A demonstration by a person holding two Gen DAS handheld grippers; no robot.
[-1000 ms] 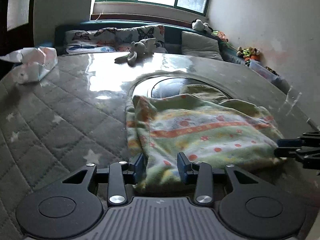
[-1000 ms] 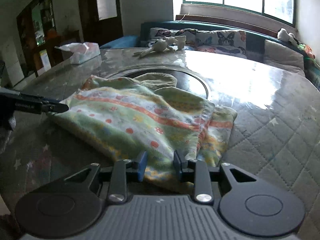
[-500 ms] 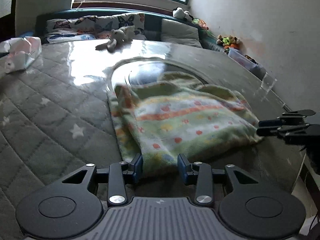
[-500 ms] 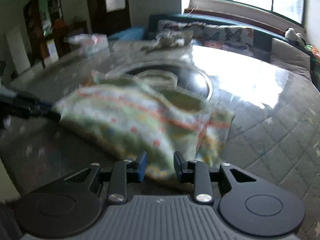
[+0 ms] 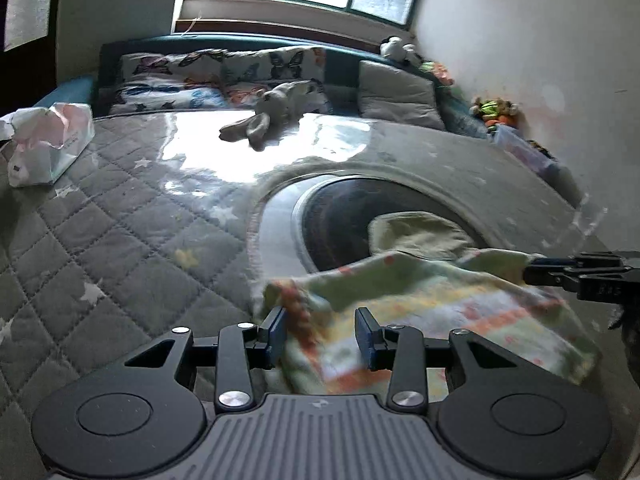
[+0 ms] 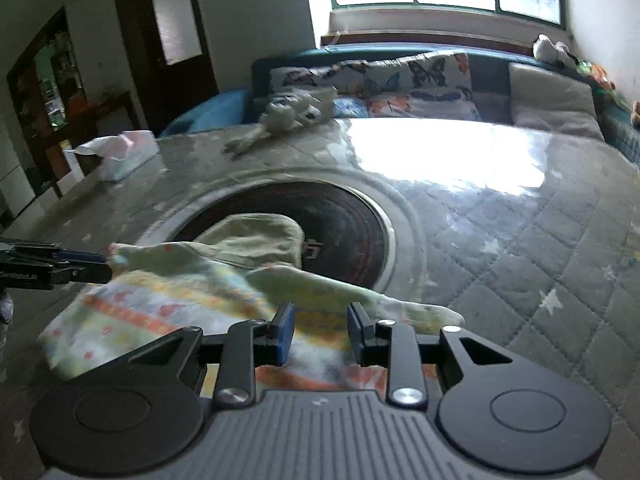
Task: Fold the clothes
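Item: patterned garment (image 5: 432, 312), soft, light, limp fleece (sags where unsupported). Location: quilted table (image 5: 120, 216), near edge raised. Left gripper (image 5: 322, 334), right gripper (image 6: 320, 330): jaws narrow, each pinching hem corner. Best hold: corners.

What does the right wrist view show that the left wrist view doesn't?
Only the right wrist view shows the dark door, the shelving at far left, and the left gripper side-on at the garment's corner. Only the left wrist view shows the right-hand wall, the toys at its foot, and the right gripper side-on. Both show the patterned garment between the fingers, the round dark plate in the table, the tissue pack and the plush rabbit.
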